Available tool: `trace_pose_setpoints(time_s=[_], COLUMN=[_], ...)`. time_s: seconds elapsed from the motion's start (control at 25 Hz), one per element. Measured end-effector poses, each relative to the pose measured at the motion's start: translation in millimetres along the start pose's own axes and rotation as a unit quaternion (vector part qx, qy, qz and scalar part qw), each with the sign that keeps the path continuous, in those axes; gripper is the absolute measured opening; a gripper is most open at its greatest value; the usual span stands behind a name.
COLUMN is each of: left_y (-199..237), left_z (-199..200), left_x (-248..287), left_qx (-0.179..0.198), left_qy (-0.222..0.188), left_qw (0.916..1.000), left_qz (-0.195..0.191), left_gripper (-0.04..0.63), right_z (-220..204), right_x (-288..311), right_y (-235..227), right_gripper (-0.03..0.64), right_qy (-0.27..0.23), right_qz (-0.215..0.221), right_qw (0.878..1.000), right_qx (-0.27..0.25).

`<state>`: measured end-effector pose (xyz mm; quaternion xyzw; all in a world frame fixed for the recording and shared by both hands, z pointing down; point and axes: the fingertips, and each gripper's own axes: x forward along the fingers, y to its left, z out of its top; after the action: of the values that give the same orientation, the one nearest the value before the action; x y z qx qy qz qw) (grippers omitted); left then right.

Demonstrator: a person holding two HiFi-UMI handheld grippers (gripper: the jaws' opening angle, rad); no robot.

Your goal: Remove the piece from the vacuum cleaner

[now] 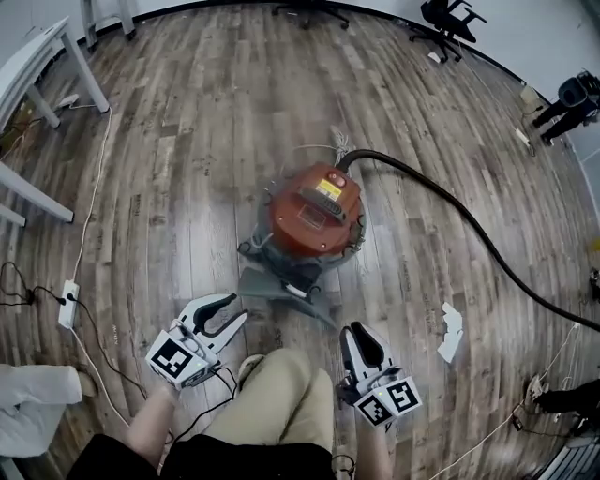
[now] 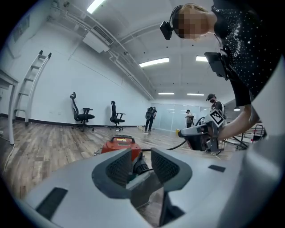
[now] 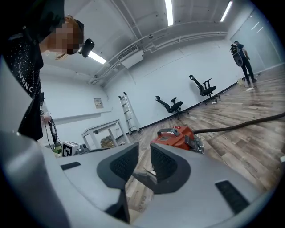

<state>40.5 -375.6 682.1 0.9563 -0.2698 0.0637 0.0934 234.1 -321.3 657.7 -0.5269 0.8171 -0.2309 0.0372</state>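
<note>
A red canister vacuum cleaner (image 1: 314, 211) stands on the wood floor with a black hose (image 1: 450, 211) running off to the right. A flat grey piece (image 1: 281, 283) lies at its near side. My left gripper (image 1: 230, 309) sits just left of that piece, and its jaws stand slightly apart with nothing gripped. My right gripper (image 1: 358, 330) is just right of it, also a little open and empty. In the left gripper view the grey piece (image 2: 143, 185) shows beyond the gap of the left gripper (image 2: 141, 160), with the vacuum (image 2: 118, 146) behind. The right gripper (image 3: 143, 162) likewise frames the piece (image 3: 145, 178) and the vacuum (image 3: 176, 136).
A white power strip (image 1: 67, 305) with cables lies at the left, near white table legs (image 1: 47, 66). A scrap of white paper (image 1: 452, 330) lies at the right. Office chairs (image 1: 450, 23) stand at the far wall. The person's knee (image 1: 281, 394) is between the grippers.
</note>
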Motion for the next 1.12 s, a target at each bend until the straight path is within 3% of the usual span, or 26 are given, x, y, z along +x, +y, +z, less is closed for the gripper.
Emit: trace_pose_setpoints(time_s=[0.16, 0.36, 0.52, 0.56, 0.6, 0.64, 0.68, 0.84, 1.12], left_y=[12, 33, 38, 39, 38, 37, 35, 18, 0], left_z=[-52, -104, -122, -125, -127, -128, -129, -133, -149], left_x=[19, 35, 47, 49, 49, 48, 46, 37, 6], left_qx=[0.044, 0.090, 0.125, 0.131, 0.131, 0.127, 0.123, 0.130, 0.081], left_qy=[0.003, -0.006, -0.002, -0.001, -0.004, -0.008, -0.012, -0.027, -0.055], left_qw=[0.9990, 0.9959, 0.9921, 0.9913, 0.9911, 0.9916, 0.9920, 0.9909, 0.9948], left_qz=[-0.005, 0.004, 0.012, 0.017, 0.023, 0.026, 0.026, 0.020, 0.027], left_gripper=[0.211, 0.230, 0.228, 0.208, 0.118, 0.068, 0.035, 0.028, 0.026], right_z=[-55, -117, -144, -146, -147, -148, -148, -155, -170], right_x=[9, 17, 25, 27, 28, 27, 26, 19, -4], right_y=[-41, -76, -83, -85, -85, -83, -82, -70, -65], right_gripper=[0.221, 0.249, 0.223, 0.112, 0.074, 0.048, 0.043, 0.037, 0.035], right_qy=[0.009, 0.037, 0.056, 0.059, 0.060, 0.061, 0.061, 0.050, 0.036], right_qz=[0.009, 0.026, 0.033, 0.031, 0.029, 0.029, 0.031, 0.055, 0.056], right_qw=[1.000, 0.993, 0.984, 0.983, 0.981, 0.979, 0.978, 0.978, 0.981], right_qx=[-0.020, -0.109, -0.165, -0.174, -0.182, -0.190, -0.196, -0.195, -0.183])
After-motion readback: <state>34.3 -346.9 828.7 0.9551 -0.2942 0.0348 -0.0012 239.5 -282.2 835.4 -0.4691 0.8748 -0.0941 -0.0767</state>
